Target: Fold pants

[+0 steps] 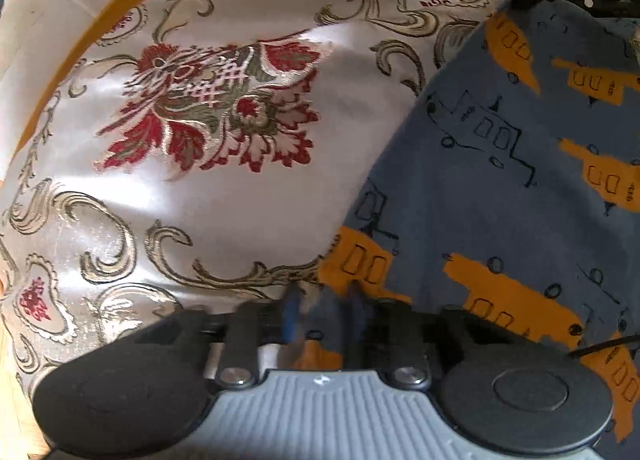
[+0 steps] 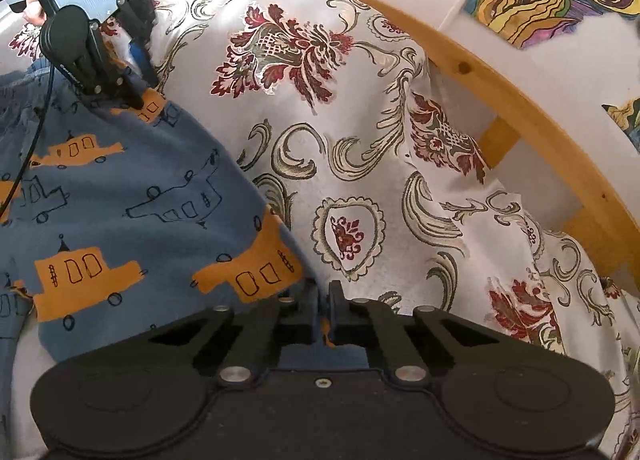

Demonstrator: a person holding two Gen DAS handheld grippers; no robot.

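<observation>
We pinch the pants [image 2: 120,200] edge with both the left claw [image 1: 322,308] and right claw [image 2: 324,308] closed on cloth, ready to fold them over.

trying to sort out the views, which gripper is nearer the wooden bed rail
Hard to call. Both the left gripper and the right gripper pinch the pants edge, with patterned bedspread between them and the rail.

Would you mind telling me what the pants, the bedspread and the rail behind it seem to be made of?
Pants: soft matte knit, probably cotton jersey; no sheen, printed boats. Bedspread: glossy woven brocade, satin-like; bright highlights, raised floral pattern. Rail: light varnished wood, likely pine; visible knot and grain.
</observation>
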